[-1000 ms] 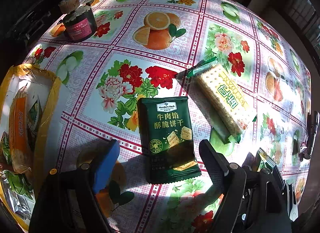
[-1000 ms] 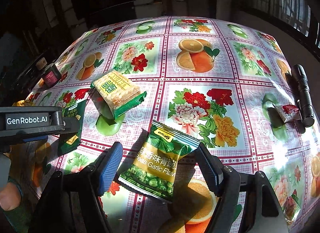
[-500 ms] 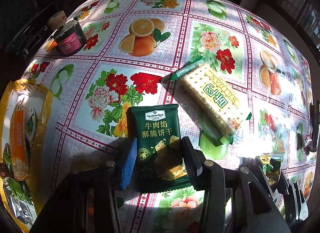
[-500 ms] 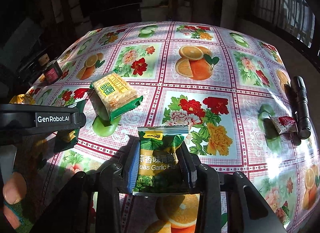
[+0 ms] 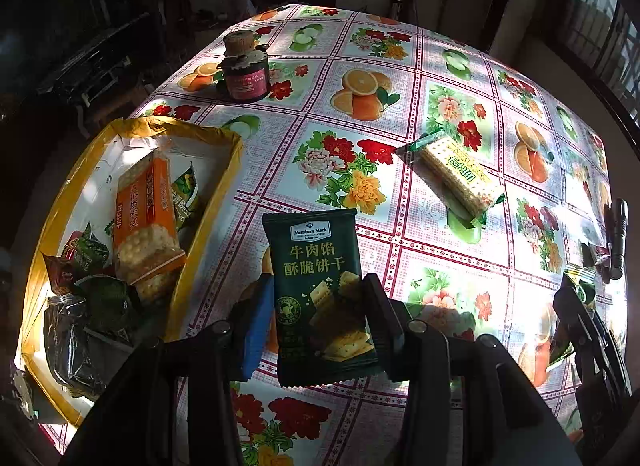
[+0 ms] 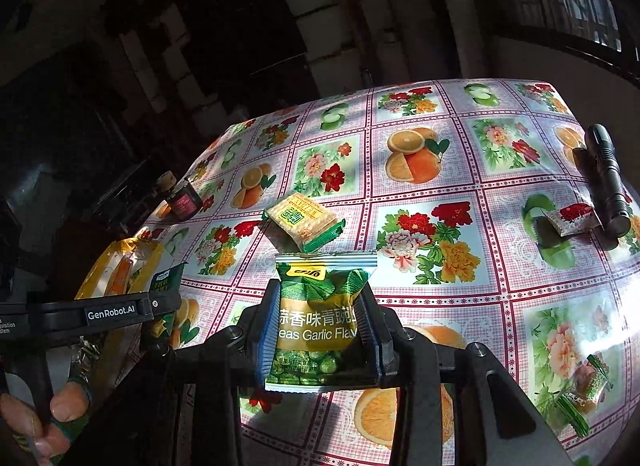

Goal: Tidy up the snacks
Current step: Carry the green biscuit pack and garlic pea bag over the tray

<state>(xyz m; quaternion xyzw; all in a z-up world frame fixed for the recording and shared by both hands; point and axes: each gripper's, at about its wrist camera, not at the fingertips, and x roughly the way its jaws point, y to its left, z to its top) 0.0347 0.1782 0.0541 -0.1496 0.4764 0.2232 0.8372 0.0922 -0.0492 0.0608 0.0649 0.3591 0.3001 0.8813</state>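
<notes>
Presently, the left tool [image 5: 316, 316] is closed on the dark green cracker packet [image 5: 320, 290] at its lower half, lifted off the table [image 5: 440, 77], with the yellow box [image 5: 208, 193] at frame left. The right tool [image 6: 318, 332] pinches the green pea packet [image 6: 320, 318] at mid-body. Both packets look light, crinkly and slippery, their contents crushable; a moderate squeeze on the flat sides appears advisable.

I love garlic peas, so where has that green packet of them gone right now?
The garlic pea packet is pinched upright in the right gripper, seen in the right wrist view, raised above the tablecloth just in front of the cracker pack.
</notes>
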